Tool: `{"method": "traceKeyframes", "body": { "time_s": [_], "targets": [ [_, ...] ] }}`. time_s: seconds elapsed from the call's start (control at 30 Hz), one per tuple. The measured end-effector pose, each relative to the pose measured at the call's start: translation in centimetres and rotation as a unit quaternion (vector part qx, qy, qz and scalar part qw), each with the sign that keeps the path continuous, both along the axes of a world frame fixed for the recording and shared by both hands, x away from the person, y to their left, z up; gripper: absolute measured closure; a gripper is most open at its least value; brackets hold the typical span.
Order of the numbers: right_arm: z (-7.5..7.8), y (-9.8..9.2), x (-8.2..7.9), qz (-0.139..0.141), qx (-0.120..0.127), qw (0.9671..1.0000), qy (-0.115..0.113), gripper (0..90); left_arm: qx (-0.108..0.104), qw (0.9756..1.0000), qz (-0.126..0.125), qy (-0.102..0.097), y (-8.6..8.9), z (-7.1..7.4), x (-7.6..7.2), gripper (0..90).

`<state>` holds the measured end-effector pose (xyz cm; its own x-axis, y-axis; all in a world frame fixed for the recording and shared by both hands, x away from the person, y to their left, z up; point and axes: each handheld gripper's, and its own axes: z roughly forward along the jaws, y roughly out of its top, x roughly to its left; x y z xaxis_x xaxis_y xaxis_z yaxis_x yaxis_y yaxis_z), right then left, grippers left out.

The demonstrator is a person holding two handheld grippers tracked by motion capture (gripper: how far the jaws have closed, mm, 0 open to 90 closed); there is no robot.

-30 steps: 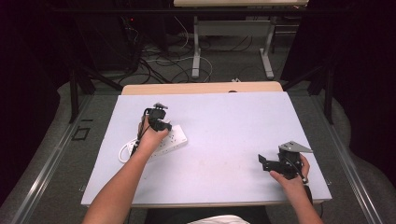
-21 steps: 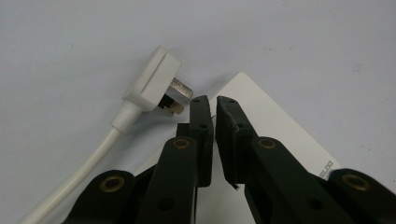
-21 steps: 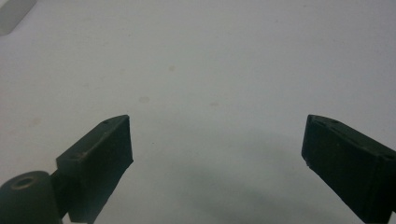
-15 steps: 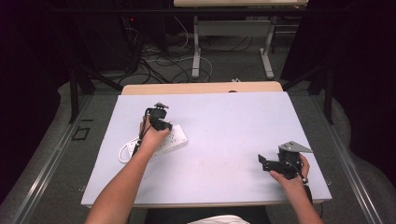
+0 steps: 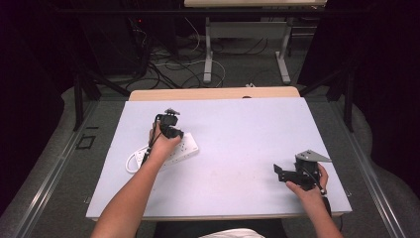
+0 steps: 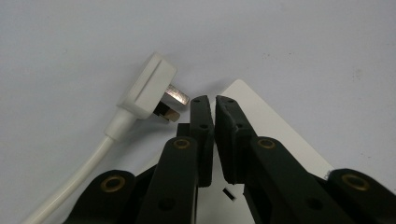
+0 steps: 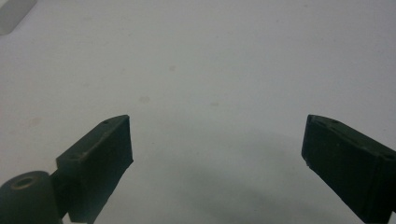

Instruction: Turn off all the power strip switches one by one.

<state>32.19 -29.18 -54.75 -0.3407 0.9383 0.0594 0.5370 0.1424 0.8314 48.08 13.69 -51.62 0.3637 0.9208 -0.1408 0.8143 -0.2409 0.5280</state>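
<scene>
A white power strip [image 5: 184,148] lies on the left part of the pale table [image 5: 237,124], its white cable [image 5: 131,161] looped beside it. My left gripper [image 5: 175,134] points down at the strip, jaws shut with nothing between them. In the left gripper view its tips [image 6: 209,100] hover over a corner of the strip [image 6: 266,121]. Just left of them the strip's white plug [image 6: 149,91] lies loose on the table with its metal pins bare, and its cable [image 6: 84,172] runs off lower left. My right gripper [image 5: 278,172] rests near the table's front right, open [image 7: 217,140] over bare surface.
A wooden board [image 5: 213,93] borders the table's far edge. Beyond it are desk legs [image 5: 209,49] and tangled floor cables [image 5: 168,64]. A white object [image 7: 14,11] shows at the top left corner of the right gripper view.
</scene>
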Motion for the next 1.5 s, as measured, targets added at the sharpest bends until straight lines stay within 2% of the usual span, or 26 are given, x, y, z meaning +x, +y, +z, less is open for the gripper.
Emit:
{"method": "traceKeyframes", "body": {
  "time_s": [0.43,0.73,0.83,0.93,1.03,1.17,1.2,1.27,1.33,1.5],
  "targets": [
    [-0.02,0.02,0.03,0.002,-0.002,1.0000,-0.002,8.3,0.000,1.0000,-0.003,-0.002,0.00,-0.05,0.00,85.8],
    [-0.03,0.07,0.04,0.003,-0.003,1.0000,-0.001,8.3,0.009,1.0000,-0.002,-0.002,0.17,-0.07,0.09,89.2],
    [0.01,0.11,-0.01,0.002,0.000,1.0000,0.000,8.3,0.003,1.0000,0.001,-0.004,0.25,-0.16,0.05,89.3],
    [-0.03,0.05,0.03,0.002,-0.003,1.0000,-0.002,8.4,0.009,1.0000,-0.002,-0.002,0.22,-0.08,0.05,89.3],
    [0.01,0.08,0.02,0.003,-0.002,1.0000,-0.001,8.3,0.001,1.0000,0.003,0.000,0.26,-0.13,0.07,89.5],
    [0.00,0.09,0.03,0.003,-0.002,1.0000,0.000,8.4,0.004,1.0000,0.002,-0.004,0.27,-0.21,0.02,89.7],
    [0.00,0.08,0.04,0.004,-0.002,1.0000,0.000,8.3,-0.005,1.0000,0.003,-0.001,0.20,-0.31,0.01,90.0],
    [0.01,0.08,0.02,0.003,-0.002,1.0000,-0.001,8.4,-0.007,1.0000,0.000,-0.002,0.08,-0.34,-0.03,90.0],
    [0.02,0.08,0.02,0.003,-0.002,1.0000,-0.001,8.4,0.000,1.0000,-0.003,-0.005,-0.01,-0.31,-0.06,90.0],
    [0.04,0.09,-0.02,0.002,0.001,1.0000,-0.001,8.4,-0.008,1.0000,0.000,-0.002,0.07,-0.35,-0.04,90.0]
  ]
}}
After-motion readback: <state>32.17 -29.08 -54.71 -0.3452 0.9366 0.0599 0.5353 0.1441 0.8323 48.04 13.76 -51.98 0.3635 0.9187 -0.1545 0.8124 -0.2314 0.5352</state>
